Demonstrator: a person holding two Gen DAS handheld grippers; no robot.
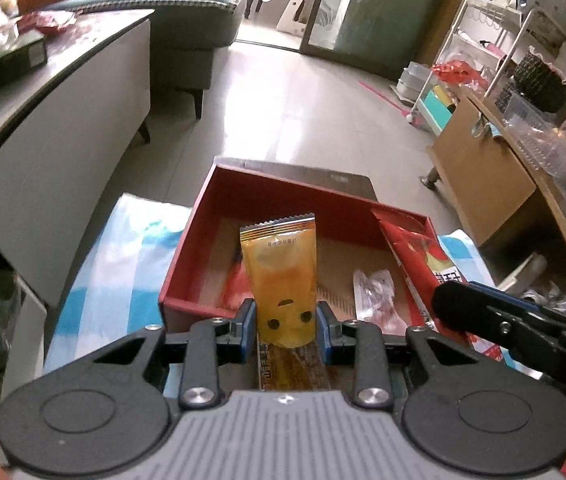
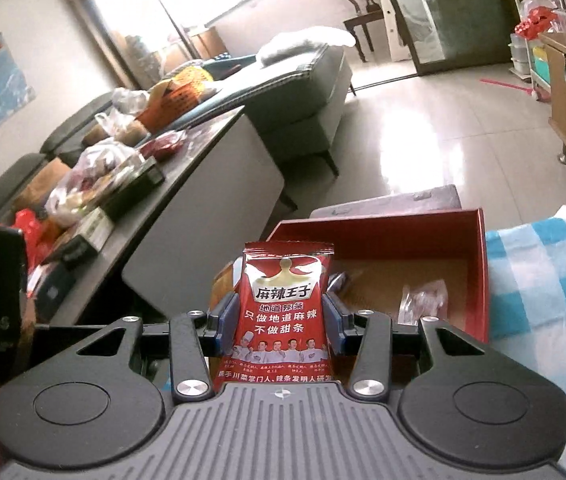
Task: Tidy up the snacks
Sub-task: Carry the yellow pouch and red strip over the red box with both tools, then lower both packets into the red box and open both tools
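Left gripper (image 1: 285,317) around yellow pouch (image 1: 280,276)

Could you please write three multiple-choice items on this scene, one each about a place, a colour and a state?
1. Where does the clear wrapped snack lie?
A. inside the red box
B. on the checked cloth
C. on the floor

2. What colour is the pouch in the left gripper?
A. green
B. yellow
C. white

3. What is the right gripper doing?
A. standing open and empty
B. pressing the box wall
C. clamping a red packet

Answers: 1 A, it rests on the box's cardboard floor; 2 B, the pouch is yellow-orange; 3 C, its fingers press the packet's sides.
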